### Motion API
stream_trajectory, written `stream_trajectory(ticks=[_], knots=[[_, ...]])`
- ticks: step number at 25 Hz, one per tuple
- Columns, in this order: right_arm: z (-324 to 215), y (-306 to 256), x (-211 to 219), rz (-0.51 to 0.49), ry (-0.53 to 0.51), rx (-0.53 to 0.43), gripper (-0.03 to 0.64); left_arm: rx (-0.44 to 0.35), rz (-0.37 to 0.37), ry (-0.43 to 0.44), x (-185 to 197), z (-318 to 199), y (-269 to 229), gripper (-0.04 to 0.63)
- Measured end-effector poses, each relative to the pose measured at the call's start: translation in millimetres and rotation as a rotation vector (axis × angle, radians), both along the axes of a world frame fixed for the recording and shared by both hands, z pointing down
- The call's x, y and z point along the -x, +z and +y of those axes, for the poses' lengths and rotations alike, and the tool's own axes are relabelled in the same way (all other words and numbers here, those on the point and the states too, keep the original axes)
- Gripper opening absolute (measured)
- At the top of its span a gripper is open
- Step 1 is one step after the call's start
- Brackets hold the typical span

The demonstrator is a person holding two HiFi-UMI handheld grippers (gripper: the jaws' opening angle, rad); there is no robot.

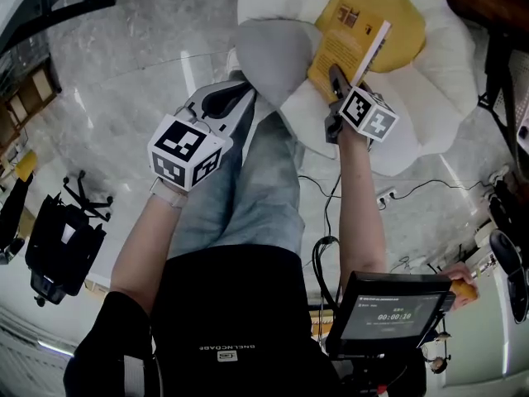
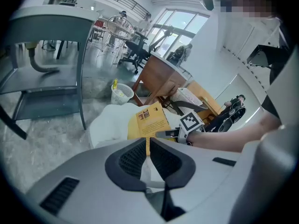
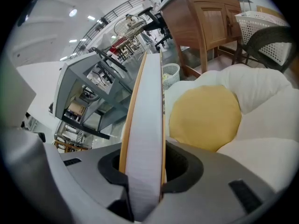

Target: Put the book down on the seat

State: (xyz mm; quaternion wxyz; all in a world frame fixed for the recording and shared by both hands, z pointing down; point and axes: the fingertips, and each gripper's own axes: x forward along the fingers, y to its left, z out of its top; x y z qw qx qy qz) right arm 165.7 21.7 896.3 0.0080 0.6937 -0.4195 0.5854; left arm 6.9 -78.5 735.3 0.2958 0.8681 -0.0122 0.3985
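Note:
A yellow-covered book [image 1: 349, 41] hangs over the seat, with my right gripper [image 1: 337, 79] shut on its lower edge. In the right gripper view the book [image 3: 144, 139] stands upright between the jaws, its white page edge facing the camera. The seat is a white flower-shaped cushion [image 1: 446, 73] with a round yellow centre [image 1: 405, 11], directly beneath the book; its yellow centre [image 3: 205, 115] lies just right of the book. My left gripper [image 1: 235, 89] hovers to the left above a grey cushion lobe [image 1: 273, 56], jaws together with nothing between them [image 2: 147, 146].
A wooden cabinet [image 3: 205, 17] and a wicker chair [image 3: 273, 31] stand behind the seat, a white waste basket [image 3: 170, 73] beside it. A grey metal table [image 2: 42, 55] is at the left. Cables [image 1: 397, 193] cross the marble floor. A monitor [image 1: 388, 313] sits near my body.

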Motion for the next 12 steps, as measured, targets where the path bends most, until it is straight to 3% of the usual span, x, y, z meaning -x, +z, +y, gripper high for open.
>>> stream_trajectory(ticks=[12], knots=[[-18,27,-13,-0.041,-0.048,0.035,0.161,0.023,-0.013,-0.015,6,-4,19,0.016]])
